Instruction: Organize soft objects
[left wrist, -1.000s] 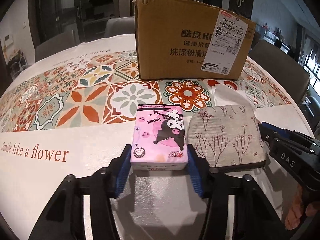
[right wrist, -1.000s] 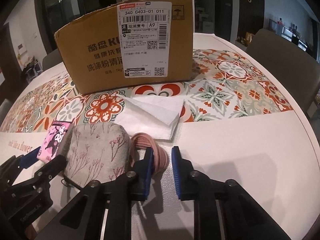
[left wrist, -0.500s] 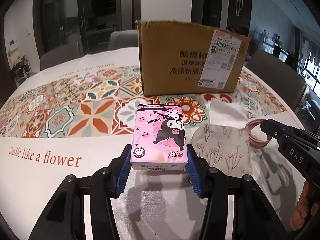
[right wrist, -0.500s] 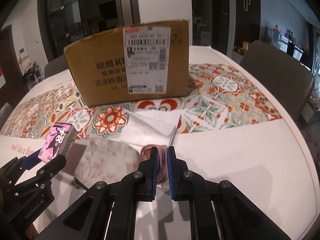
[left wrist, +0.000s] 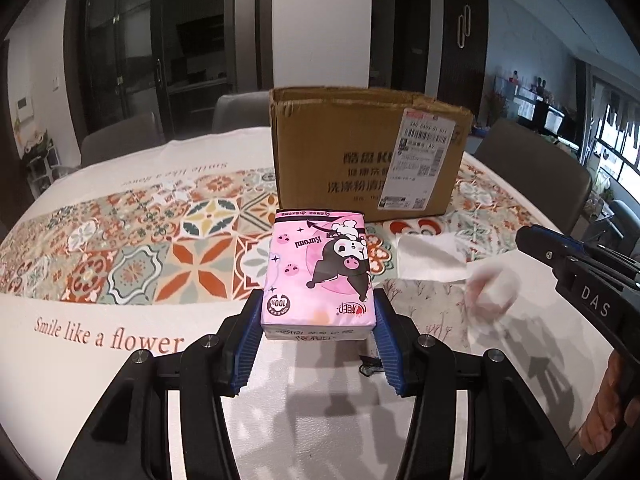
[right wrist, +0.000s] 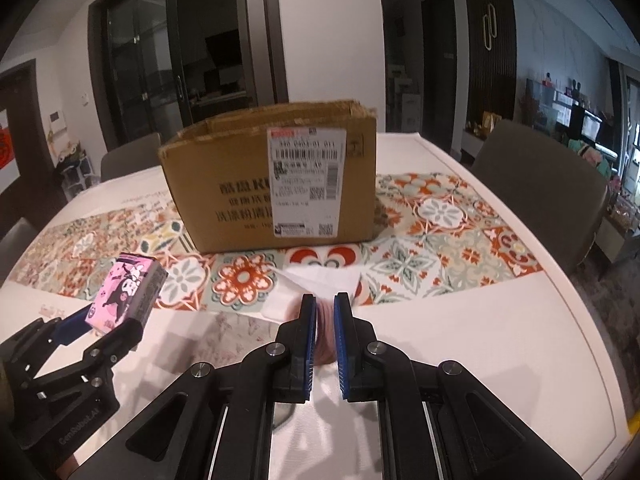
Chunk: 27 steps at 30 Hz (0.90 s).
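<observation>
My left gripper (left wrist: 318, 340) is shut on a pink Kuromi tissue pack (left wrist: 318, 276) and holds it above the table; the pack also shows in the right wrist view (right wrist: 128, 294). My right gripper (right wrist: 325, 340) is shut on a pink coiled band (right wrist: 325, 320), which appears blurred in the left wrist view (left wrist: 490, 292). A floral fabric pouch (right wrist: 224, 330) lies on the table between the grippers. A white folded tissue (left wrist: 430, 258) lies beyond it. An open cardboard box (left wrist: 368, 156) stands behind, also in the right wrist view (right wrist: 272, 184).
The table wears a white cloth with a patterned tile runner (left wrist: 120, 248) and the words "Smile like a flower". Grey chairs (right wrist: 540, 188) stand around the far and right sides. The table's right edge (right wrist: 592, 340) curves nearby.
Both grippers have risen from the table, the left with the tissue pack, the right closing on the pink band and lifting it. The box's open top now shows.
</observation>
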{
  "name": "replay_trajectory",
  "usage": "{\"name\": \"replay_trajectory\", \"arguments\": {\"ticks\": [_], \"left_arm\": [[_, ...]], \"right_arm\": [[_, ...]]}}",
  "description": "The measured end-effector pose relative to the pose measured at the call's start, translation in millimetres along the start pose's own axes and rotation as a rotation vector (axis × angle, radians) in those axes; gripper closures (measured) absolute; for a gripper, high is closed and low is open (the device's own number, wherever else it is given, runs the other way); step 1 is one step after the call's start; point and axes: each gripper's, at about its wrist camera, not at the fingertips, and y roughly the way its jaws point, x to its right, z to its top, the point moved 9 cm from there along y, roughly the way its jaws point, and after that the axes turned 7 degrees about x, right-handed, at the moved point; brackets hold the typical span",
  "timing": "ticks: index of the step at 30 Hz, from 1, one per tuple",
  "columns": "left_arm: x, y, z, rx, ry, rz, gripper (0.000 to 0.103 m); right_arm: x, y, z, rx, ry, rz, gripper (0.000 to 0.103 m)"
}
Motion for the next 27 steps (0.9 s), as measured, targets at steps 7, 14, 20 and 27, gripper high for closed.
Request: {"name": "replay_trajectory", "arguments": {"ticks": [7,14,20,27], "left_arm": [[1,-18,19,0.06,0.029,0.01,0.052],[10,-25,23,0.084,0.031,-0.001,0.052],[19,-23,14,0.073,0.035,-0.017,0.052],[23,-12,1,0.037,0.046,-0.017,0.052]], "right_arm": [[-6,-18,17,0.059,-0.005,0.018,0.092],[0,-26,19,0.063,0.005,0.024,0.092],[6,-18,4,-0.004,0.025,0.048,0.056],[12,-4,-20,-0.085,0.012,0.033,0.048]]}}
